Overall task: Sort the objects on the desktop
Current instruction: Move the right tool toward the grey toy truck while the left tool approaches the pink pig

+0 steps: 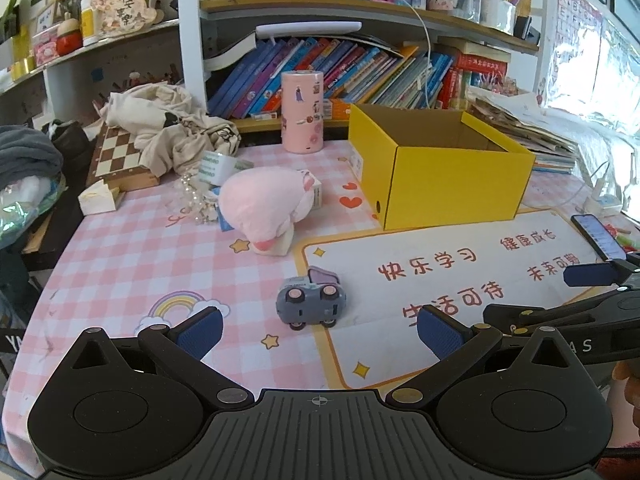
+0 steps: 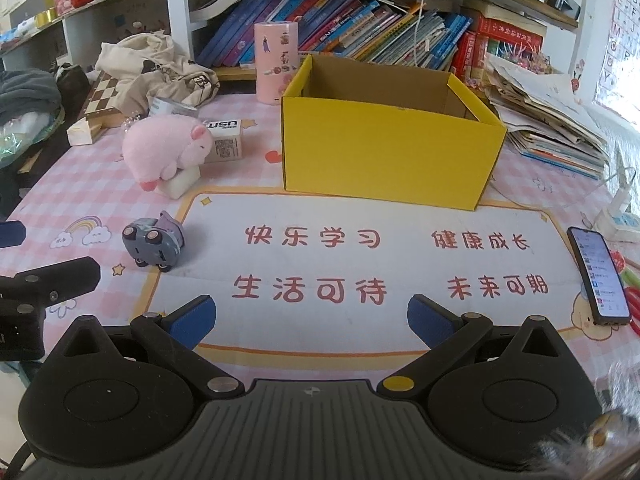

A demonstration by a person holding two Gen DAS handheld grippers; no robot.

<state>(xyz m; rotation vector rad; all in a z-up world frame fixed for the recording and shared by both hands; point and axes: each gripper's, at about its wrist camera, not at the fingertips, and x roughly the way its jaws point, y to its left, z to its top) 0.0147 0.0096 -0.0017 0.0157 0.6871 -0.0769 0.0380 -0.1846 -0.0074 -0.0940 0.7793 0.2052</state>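
Note:
A grey toy car [image 1: 311, 298] [image 2: 154, 242] lies on its side on the pink checked table cover, wheels toward me. My left gripper [image 1: 318, 334] is open just in front of it, the car a little beyond the fingertips. A pink plush pig [image 1: 262, 206] [image 2: 166, 146] rests on a white block further back. The open yellow box [image 1: 434, 170] [image 2: 386, 146] stands behind the white mat. My right gripper [image 2: 310, 320] is open over the mat with nothing between its fingers.
A phone [image 2: 598, 274] [image 1: 598, 236] lies at the right edge. A pink cylinder [image 1: 302, 112], a small carton [image 2: 224, 142], a tape roll [image 1: 218, 166], a chessboard box [image 1: 120, 156] and crumpled cloth [image 1: 168, 124] crowd the back left. Bookshelves [image 2: 360, 40] and stacked papers [image 2: 548, 124] line the back.

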